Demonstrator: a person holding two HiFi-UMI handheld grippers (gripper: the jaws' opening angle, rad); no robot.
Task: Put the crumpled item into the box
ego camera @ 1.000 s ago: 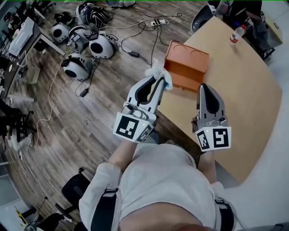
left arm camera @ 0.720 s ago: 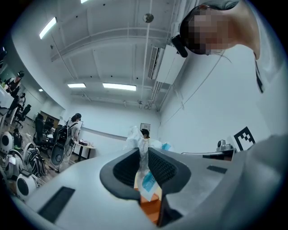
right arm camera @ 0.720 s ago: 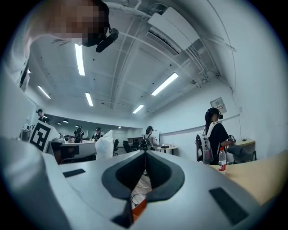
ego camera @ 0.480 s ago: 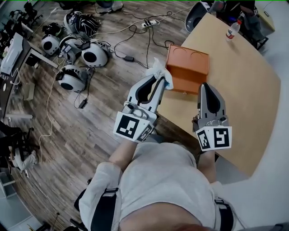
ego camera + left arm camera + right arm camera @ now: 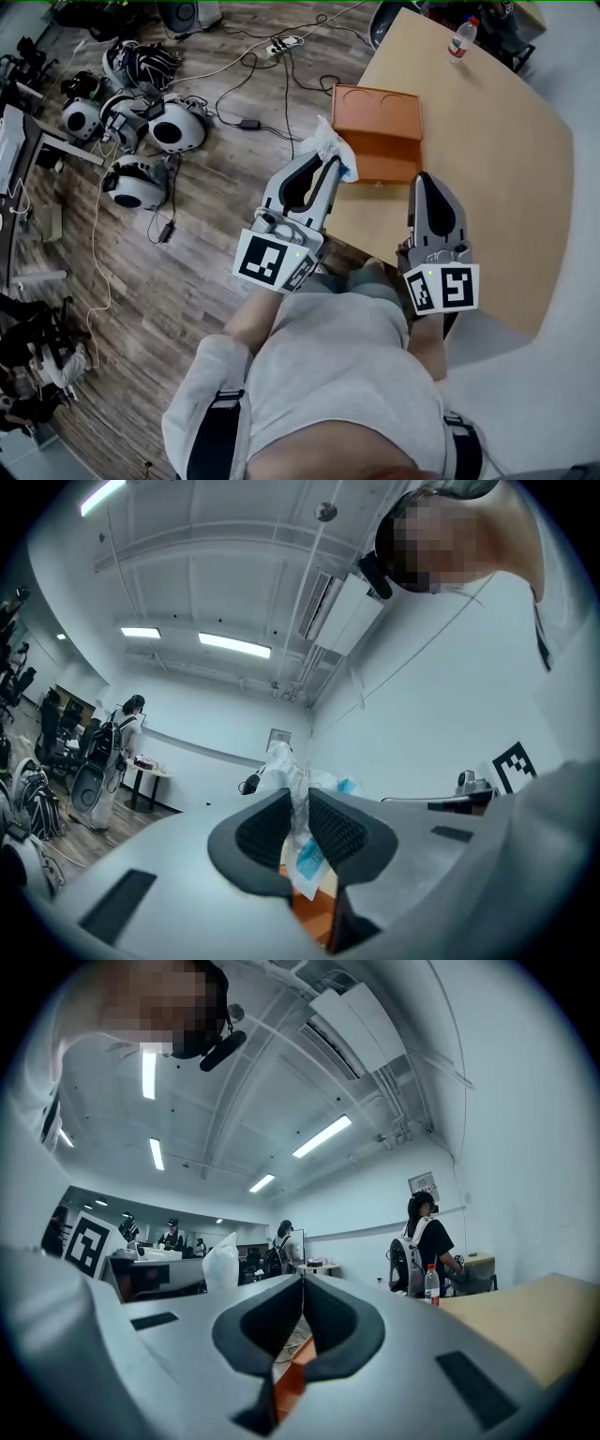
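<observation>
While the left claw (image 5: 335, 169) pinches a white crumpled item (image 5: 328, 145) just beside the left edge of the orange box (image 5: 380, 131), the right claw (image 5: 424, 184), jaws pressed together on nothing, hovers near the box's front side above the wooden worktop (image 5: 506, 187); a bottle (image 5: 459, 37) stands well beyond the box.

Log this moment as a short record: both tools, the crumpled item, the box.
left tool: shut on crumpled item, at the left edge of the box
right tool: shut, empty, over the table
crumpled item: white, not yet in box
box: orange, on table
bottle: far end of table
</observation>
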